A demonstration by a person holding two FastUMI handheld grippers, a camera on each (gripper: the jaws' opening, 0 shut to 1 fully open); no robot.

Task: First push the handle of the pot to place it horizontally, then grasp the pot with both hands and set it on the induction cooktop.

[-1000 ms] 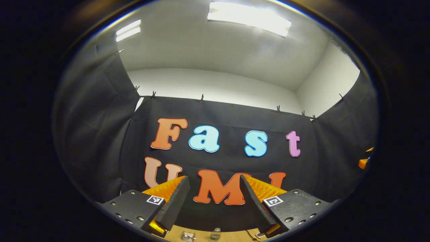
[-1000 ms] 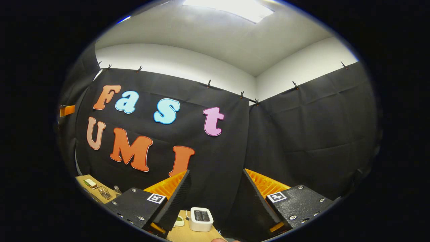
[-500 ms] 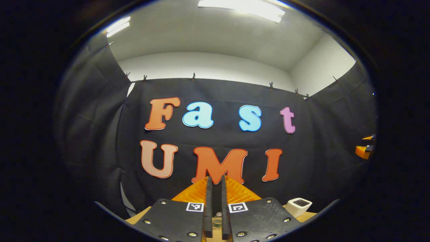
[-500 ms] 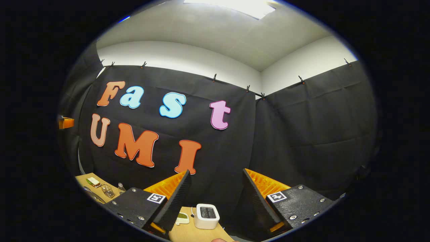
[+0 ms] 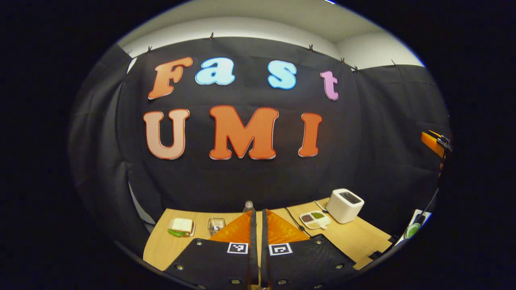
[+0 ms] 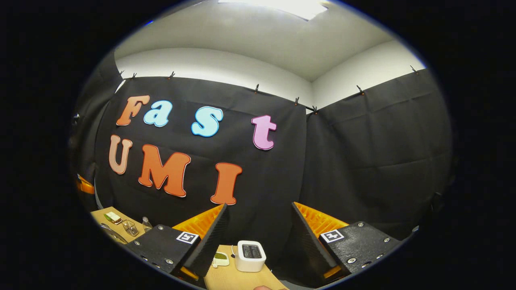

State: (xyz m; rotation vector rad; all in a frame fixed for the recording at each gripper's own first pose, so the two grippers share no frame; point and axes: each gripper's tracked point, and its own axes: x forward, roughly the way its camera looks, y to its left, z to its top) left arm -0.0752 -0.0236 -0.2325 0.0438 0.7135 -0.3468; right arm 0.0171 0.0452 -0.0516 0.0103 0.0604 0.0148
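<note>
In the left gripper view, my left gripper (image 5: 256,213) is shut, its two black fingers pressed together with nothing between them. It points over the far part of a wooden table (image 5: 363,237). My right gripper (image 6: 258,207) stands open in the right gripper view, its fingers wide apart and empty, aimed at the black cloth wall above the table (image 6: 238,280). The right gripper's orange side (image 5: 434,141) shows at the far right of the left gripper view. An orange piece of the left gripper (image 6: 84,186) shows at the left edge of the right gripper view.
On the table's far side stand a white toaster (image 5: 344,205) (image 6: 250,255), a divided dish of food (image 5: 315,220) (image 6: 219,259), a small bottle (image 5: 248,206), a glass container (image 5: 216,224) and a sandwich plate (image 5: 181,226). A black cable (image 5: 294,220) runs past the dish.
My left gripper went from open to shut, then tipped downward, bringing the table and its items into view. The right gripper stayed open and barely moved.
</note>
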